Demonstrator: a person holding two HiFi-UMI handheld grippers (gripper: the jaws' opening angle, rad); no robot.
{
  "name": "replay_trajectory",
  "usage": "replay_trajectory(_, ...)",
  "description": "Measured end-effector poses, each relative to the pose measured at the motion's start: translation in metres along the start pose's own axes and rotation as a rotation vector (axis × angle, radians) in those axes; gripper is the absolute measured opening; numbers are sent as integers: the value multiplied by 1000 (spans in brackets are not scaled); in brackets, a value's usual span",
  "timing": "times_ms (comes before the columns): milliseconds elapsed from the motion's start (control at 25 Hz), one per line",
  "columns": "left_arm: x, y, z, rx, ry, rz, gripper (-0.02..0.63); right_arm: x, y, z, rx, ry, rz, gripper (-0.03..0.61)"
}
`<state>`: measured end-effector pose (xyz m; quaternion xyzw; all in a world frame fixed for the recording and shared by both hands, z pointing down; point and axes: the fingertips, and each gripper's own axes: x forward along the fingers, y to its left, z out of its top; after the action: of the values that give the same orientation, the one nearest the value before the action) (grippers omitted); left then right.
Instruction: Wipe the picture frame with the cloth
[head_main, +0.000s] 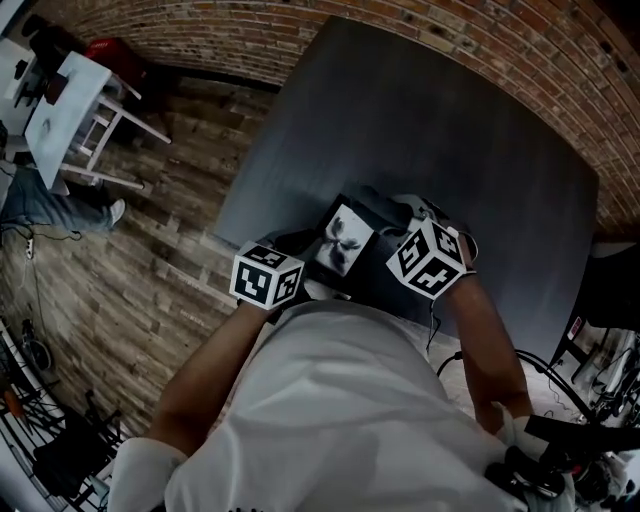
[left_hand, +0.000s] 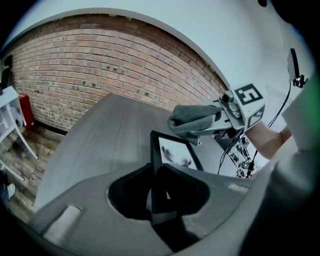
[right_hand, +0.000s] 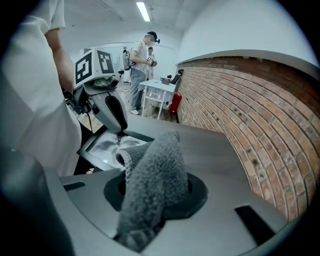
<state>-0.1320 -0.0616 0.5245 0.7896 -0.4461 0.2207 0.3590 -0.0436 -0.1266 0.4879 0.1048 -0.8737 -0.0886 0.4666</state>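
Picture frame (left_hand: 172, 152) sits clamped by one edge in the left tool (left_hand: 161, 197), tilted up over the worktop's (head_main: 430, 130) near edge, likely to steady its face. Over that same edge, the right tool (right_hand: 155, 212) pinches the grey cloth (right_hand: 155, 170), bunched forward for wiping.

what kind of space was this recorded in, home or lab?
Probably a lab or studio workspace, not a home: exposed brick wall, strip ceiling light, another person standing by a white table, and loose cables beside the work table.
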Motion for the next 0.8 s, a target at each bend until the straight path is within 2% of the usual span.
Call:
replay_trajectory(280, 2, 8, 8, -48, -37, 30, 77, -17, 16, -34, 105, -4, -7, 89)
replay_trajectory(600, 9, 6, 21, -139, -95, 62, 77, -31, 70, -23, 107, -59, 79, 89)
replay_trajectory(800, 11, 6, 26, -154, -111, 78, 77, -36, 90, -1, 76, -97, 121, 89)
